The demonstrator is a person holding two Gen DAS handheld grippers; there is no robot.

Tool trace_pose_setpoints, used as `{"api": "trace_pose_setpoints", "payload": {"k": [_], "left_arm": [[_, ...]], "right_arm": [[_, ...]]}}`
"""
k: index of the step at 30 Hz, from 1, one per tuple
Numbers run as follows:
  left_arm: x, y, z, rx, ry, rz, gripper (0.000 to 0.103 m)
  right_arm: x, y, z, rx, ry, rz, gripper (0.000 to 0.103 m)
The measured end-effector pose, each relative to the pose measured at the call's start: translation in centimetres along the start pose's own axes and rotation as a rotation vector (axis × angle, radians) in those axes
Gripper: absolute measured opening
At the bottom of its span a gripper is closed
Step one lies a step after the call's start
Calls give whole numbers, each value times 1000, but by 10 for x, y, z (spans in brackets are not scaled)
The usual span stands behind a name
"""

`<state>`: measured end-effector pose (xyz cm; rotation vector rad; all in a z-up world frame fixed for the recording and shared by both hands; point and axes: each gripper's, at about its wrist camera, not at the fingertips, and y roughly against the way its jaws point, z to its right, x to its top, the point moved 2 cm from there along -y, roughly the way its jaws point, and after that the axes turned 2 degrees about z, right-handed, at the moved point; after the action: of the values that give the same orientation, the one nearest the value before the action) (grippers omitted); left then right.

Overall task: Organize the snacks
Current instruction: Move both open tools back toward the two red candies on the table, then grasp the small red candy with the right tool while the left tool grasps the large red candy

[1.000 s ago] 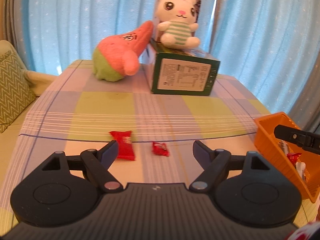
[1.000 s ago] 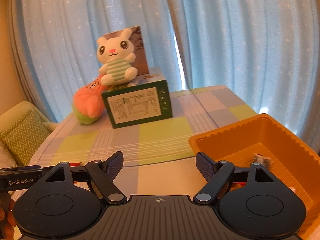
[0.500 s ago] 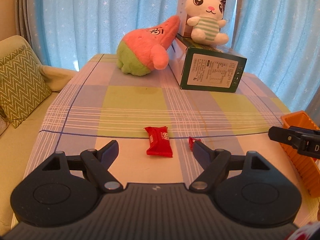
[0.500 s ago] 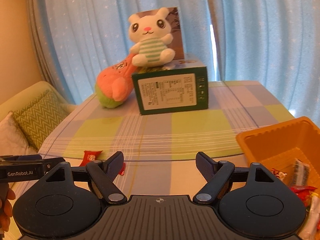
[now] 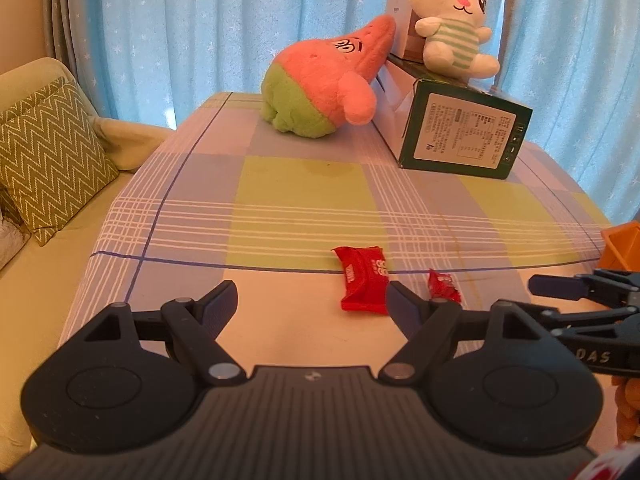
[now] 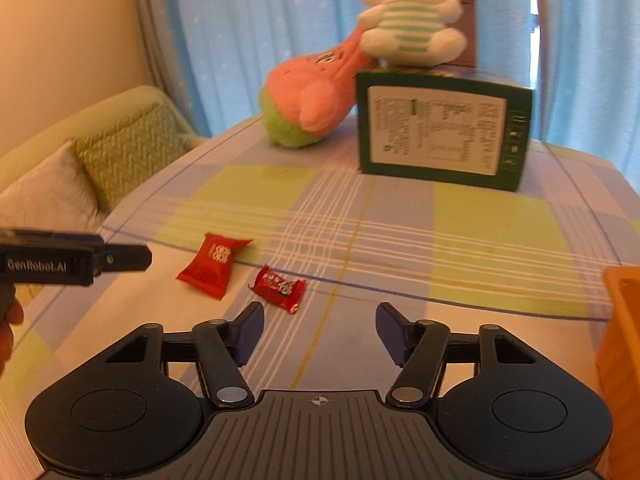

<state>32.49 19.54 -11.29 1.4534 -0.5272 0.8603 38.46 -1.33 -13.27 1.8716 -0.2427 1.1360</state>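
Note:
Two red snack packets lie on the checked tablecloth: a larger one (image 5: 363,278) (image 6: 213,266) and a small candy wrapper (image 5: 442,285) (image 6: 279,288). My left gripper (image 5: 310,300) stands open just short of them, the larger packet by its right finger. My right gripper (image 6: 319,322) is open with nothing between its fingers, and its jaws are closing. The small wrapper lies just beyond its left finger. The orange basket (image 5: 620,246) (image 6: 622,320) shows only as an edge at the far right. Each gripper appears in the other's view, the right gripper (image 5: 576,292) and the left gripper (image 6: 76,260).
At the back of the table a green box (image 5: 460,136) (image 6: 440,132) carries a white plush bunny (image 5: 452,28); a pink and green plush (image 5: 320,84) leans on it. A sofa with a zigzag cushion (image 5: 44,152) runs along the left. A hand (image 6: 8,320) holds the left gripper.
Both grippers swung left and lower toward the red packets. The basket slid out to the right edge of both views. My right gripper's fingers have come closer together.

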Motion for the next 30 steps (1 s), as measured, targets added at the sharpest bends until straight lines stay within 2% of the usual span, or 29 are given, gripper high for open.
{"api": "trace_pose_setpoints", "payload": {"k": [4,8,15,18,23,25,30], "left_arm": [[-1,-7,-5,-3,17,-8,79],[-1,-12,-6,-7,24,-12,79],[-2,-23,-7,-12,36,-19,79],[-2,-26,-7,-15,32,-16,79],[-2,-31,-8,-19,36,-11,79],[-3,-34,-7,-23,39,-13,78],[-4,-41,1,-57,37,-9,69]], "right_arm": [[-2,-24,-5,3,73,-22,52],[-1,-41,-6,-21,135,-3,50],[6,-56,-3,1,144,37,46],[8,-60,-5,14,160,53,38],[10,-65,-10,37,183,66,30],[10,-66,-12,48,190,65,17],[14,-60,-6,25,136,64,16]]}}
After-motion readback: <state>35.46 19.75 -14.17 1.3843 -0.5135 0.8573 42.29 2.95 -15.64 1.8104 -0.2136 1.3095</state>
